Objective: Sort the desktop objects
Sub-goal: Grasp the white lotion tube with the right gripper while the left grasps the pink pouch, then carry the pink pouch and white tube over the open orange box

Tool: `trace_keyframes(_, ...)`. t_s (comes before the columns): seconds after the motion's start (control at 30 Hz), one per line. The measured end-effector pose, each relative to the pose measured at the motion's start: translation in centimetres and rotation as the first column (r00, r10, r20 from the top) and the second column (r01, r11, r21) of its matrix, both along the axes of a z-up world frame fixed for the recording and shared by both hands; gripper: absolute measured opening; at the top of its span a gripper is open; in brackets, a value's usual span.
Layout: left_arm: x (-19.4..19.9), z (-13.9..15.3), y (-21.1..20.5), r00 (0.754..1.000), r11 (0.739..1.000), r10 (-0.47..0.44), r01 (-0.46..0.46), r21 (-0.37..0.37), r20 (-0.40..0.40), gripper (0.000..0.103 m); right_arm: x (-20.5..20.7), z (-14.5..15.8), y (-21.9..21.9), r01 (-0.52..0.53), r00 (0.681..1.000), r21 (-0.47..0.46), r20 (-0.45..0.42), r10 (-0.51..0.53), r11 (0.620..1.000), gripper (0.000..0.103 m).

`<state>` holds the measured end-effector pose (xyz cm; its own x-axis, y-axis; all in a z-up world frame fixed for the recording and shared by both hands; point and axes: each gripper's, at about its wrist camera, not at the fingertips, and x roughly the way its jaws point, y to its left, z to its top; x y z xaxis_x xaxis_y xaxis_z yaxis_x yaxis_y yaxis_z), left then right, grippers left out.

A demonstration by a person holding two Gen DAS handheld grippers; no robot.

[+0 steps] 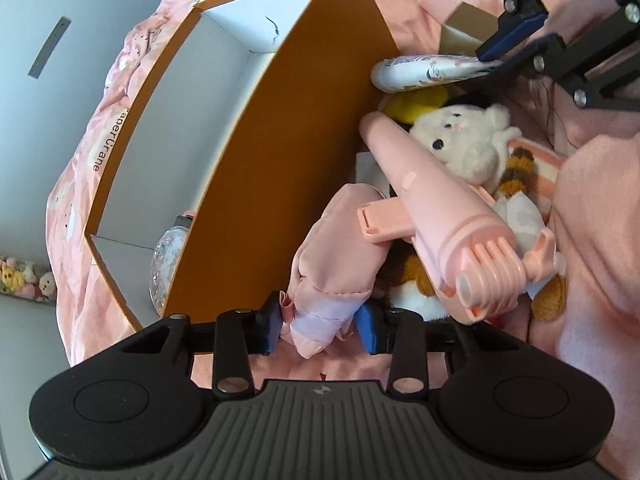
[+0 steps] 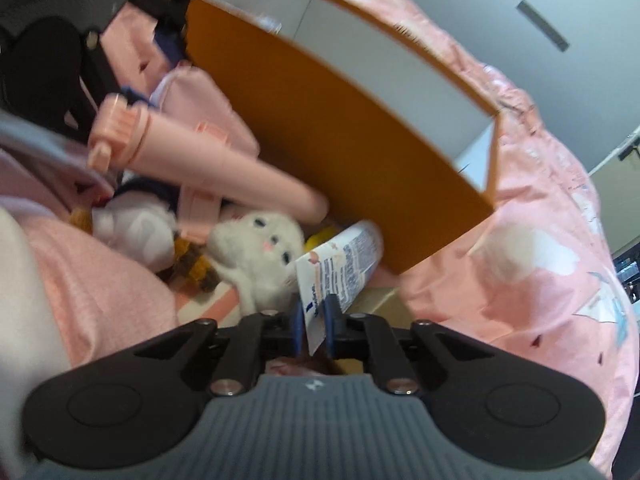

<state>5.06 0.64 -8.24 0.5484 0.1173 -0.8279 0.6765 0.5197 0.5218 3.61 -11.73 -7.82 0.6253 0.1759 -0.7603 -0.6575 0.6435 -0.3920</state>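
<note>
My left gripper [image 1: 320, 326] is shut on the near end of a pink padded pouch [image 1: 340, 248], whose fabric bulges between the blue pads. A white tube [image 2: 344, 264] with blue print is pinched at its flat crimped end by my shut right gripper [image 2: 314, 320]. From the left wrist view the tube [image 1: 424, 70] and the right gripper [image 1: 494, 62] appear at the top right. A pink hair-dryer-like tool [image 1: 432, 200] lies across the pouch and a white plush toy [image 1: 460, 140]. The orange box [image 1: 280, 140] with a white inside stands just left of the pile.
A clear glittery bottle [image 1: 168, 260] sits inside the box. A yellow item [image 1: 420, 104] and brown-striped plush parts [image 1: 516, 176] lie in the pile. Pink patterned bedding [image 2: 520, 260] surrounds everything. A small tan carton [image 1: 464, 28] lies behind the tube.
</note>
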Motion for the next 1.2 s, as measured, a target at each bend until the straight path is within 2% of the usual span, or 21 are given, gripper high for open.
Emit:
trace_keyframes(0.13, 0.1, 0.3, -0.2, 1.000, 1.000, -0.001, 0.001, 0.002, -0.001, 0.043, 0.4, 1.3, -0.8, 0.045, 0.998, 0.044, 0.033, -0.046, 0.998, 0.009)
trace_keyframes(0.23, 0.2, 0.1, -0.5, 1.000, 0.999, -0.029, 0.029, 0.025, -0.001, 0.044, 0.7, 0.9, -0.5, 0.059, 0.995, -0.004, 0.080, -0.059, 0.998, 0.010)
trace_keyframes(0.47, 0.6, -1.5, -1.1, 0.996, 0.993, -0.086, 0.083, 0.081, 0.028, 0.043, 1.0, 0.3, -0.1, 0.058, 0.996, -0.017, 0.075, -0.057, 0.998, 0.011)
trace_keyframes(0.57, 0.5, -1.2, -1.0, 0.997, 0.995, -0.074, 0.073, 0.066, 0.028, 0.041, 0.7, 1.1, -0.7, 0.085, 0.993, 0.025, 0.082, -0.087, 0.996, 0.004)
trace_keyframes(0.7, 0.3, 0.0, -0.2, 0.999, 1.000, -0.021, 0.021, 0.005, 0.029, 0.038, 1.1, 3.3, -2.4, 0.131, 0.990, 0.154, 0.031, -0.138, 0.979, 0.003)
trace_keyframes(0.77, -0.1, 0.9, 0.1, 0.998, 1.000, -0.004, 0.005, -0.019, 0.055, 0.036, 1.4, 4.4, -3.4, 0.156, 0.987, 0.223, -0.004, -0.159, 0.962, 0.003)
trace_keyframes(0.93, -0.8, 3.8, 1.3, 0.992, 0.990, 0.083, -0.071, -0.122, 0.092, 0.034, 2.7, 6.2, -6.1, 0.228, 0.970, 0.390, -0.166, -0.175, 0.892, 0.002)
trace_keyframes(1.07, -1.0, 6.5, 2.3, 0.985, 0.960, 0.157, -0.135, -0.246, 0.071, 0.033, 3.2, 6.4, -6.9, 0.243, 0.966, 0.422, -0.183, -0.181, 0.873, 0.002)
trace_keyframes(1.2, -1.8, 9.7, 2.9, 0.978, 0.915, 0.204, -0.171, -0.367, 0.053, 0.033, 4.0, 7.3, -8.3, 0.274, 0.953, 0.498, -0.258, -0.161, 0.823, 0.002)
